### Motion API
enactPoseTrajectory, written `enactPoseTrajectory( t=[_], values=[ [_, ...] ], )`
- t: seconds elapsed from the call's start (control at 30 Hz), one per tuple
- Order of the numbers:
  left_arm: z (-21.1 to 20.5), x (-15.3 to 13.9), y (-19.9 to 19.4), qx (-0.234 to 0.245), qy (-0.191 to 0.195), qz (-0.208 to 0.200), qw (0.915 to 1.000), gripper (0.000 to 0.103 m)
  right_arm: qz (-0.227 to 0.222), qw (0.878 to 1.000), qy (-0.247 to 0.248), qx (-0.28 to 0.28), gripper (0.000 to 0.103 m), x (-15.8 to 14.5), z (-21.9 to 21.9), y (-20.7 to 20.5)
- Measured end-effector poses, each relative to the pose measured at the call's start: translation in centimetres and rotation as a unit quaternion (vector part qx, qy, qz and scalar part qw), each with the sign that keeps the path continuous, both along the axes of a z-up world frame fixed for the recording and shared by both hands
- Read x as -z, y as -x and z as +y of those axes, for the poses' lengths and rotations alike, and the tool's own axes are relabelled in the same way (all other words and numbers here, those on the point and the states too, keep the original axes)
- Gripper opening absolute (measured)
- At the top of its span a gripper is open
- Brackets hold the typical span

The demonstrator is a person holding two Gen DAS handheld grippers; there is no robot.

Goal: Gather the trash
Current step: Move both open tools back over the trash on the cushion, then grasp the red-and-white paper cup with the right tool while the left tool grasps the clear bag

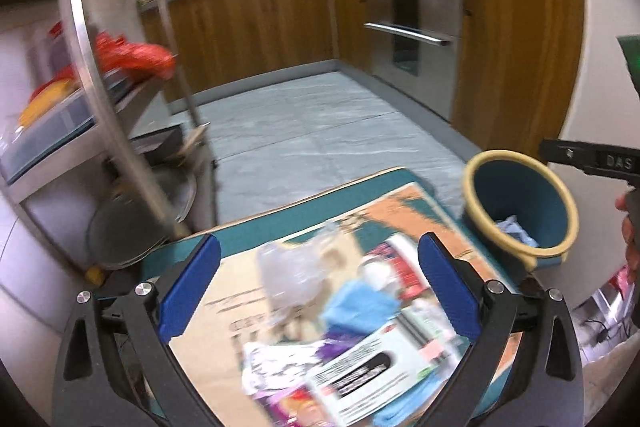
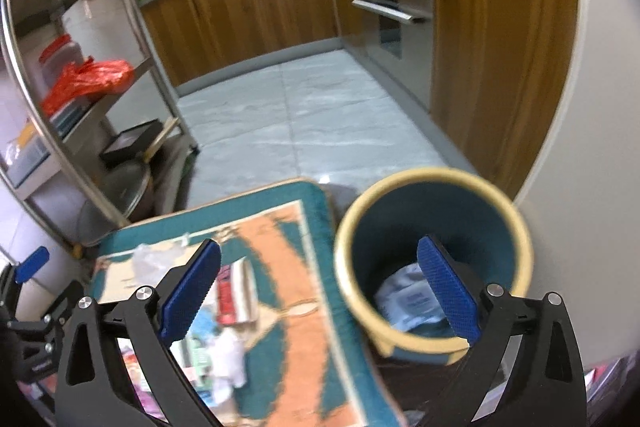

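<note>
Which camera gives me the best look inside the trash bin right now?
The right wrist view: the bin fills the lower right and you look down its mouth onto crumpled pale-blue paper at the bottom. The left wrist view shows the bin smaller, at the right edge, with only a scrap of that paper visible.

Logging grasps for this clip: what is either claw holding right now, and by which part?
Nothing. The left claw and right claw are both open, empty, above the trash and bin.
</note>
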State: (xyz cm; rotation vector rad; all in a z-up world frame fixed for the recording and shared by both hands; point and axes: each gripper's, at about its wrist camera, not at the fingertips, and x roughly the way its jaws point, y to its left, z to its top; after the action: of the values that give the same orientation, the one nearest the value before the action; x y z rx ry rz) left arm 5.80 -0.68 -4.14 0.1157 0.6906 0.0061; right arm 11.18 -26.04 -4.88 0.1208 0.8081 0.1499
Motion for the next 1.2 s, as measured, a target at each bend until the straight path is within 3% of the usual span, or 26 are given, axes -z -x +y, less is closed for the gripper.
enactPoseTrajectory(
  t=[0.17, 0.4, 0.9, 1.0, 1.07, 1.2],
  values=[
    [3.4, 1.1, 0.7, -0.04, 0.0, 0.02, 0.999, 0.097, 0.039, 0.999, -0.001, -0.013, 0.098, 1.6, 3.4, -0.5],
    [6.2, 2.6, 0.6, -0.059, -0.005, 0.04, 0.9974, 0.097, 0.076, 0.997, 0.01, -0.01, 0.098, 4.4, 6.4, -1.6],
    [7.9, 9.3, -5.3, -0.071, -0.026, 0.115, 0.9905, 0.097, 0.131, 0.991, 0.033, -0.023, 0.095, 10.0, 9.7, -5.6],
    [7.9, 10.3, -6.4, -0.069, -0.017, 0.127, 0.9893, 0.097, 0.135, 0.989, 0.038, -0.041, 0.087, 10.8, 10.5, -6.0],
    [7.7, 10.7, -7.0, -0.065, -0.007, 0.13, 0.9893, 0.097, 0.145, 0.987, 0.038, -0.049, 0.074, 11.5, 10.7, -6.3],
    [7.4, 11.5, -7.9, -0.059, 0.013, 0.142, 0.988, 0.095, 0.166, 0.984, 0.03, -0.054, 0.061, 12.7, 10.4, -6.7]
  ],
)
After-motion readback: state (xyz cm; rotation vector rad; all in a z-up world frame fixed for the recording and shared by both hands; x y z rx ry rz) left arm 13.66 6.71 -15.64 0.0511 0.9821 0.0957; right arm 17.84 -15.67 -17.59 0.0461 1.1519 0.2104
